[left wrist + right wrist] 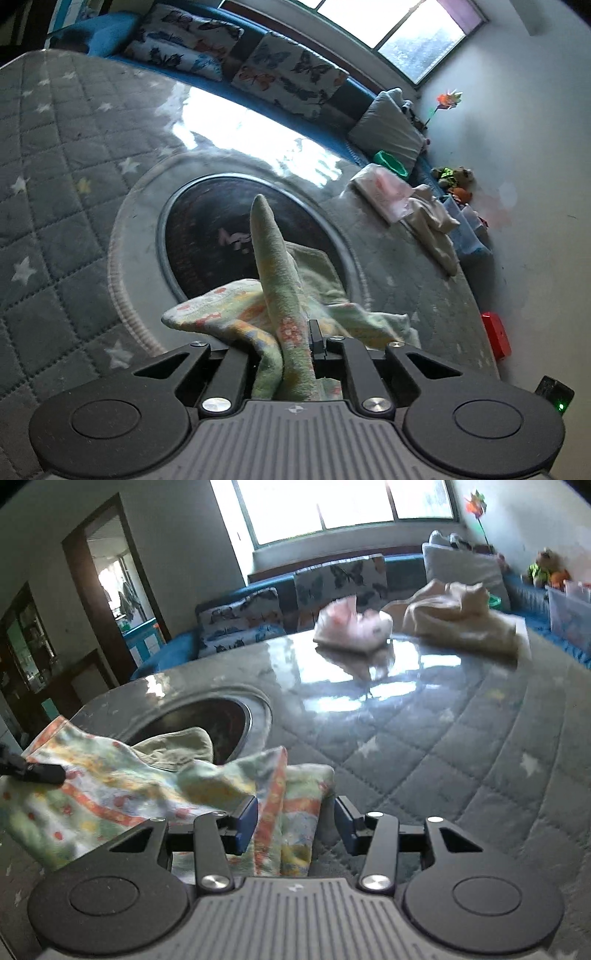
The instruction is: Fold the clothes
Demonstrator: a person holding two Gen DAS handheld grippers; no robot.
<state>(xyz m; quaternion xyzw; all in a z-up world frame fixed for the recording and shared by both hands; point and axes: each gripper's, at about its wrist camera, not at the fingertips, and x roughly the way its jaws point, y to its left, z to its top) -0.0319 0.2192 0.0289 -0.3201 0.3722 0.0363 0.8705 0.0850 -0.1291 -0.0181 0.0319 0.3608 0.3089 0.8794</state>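
A pale green garment with an orange and yellow flower print hangs bunched from my left gripper, which is shut on it. One ribbed cuff of the garment sticks straight up. In the right wrist view the same garment stretches from a left gripper finger at the far left across to my right gripper. The right gripper's blue pads stand apart. A fold with an orange hem hangs loose between them, and only the left pad is close to the cloth.
The table's grey quilted star-print cover is glossy and has a dark round inset. A folded pink garment and a crumpled cream one lie at the far side. Behind is a blue sofa with butterfly cushions. A red box is at the right.
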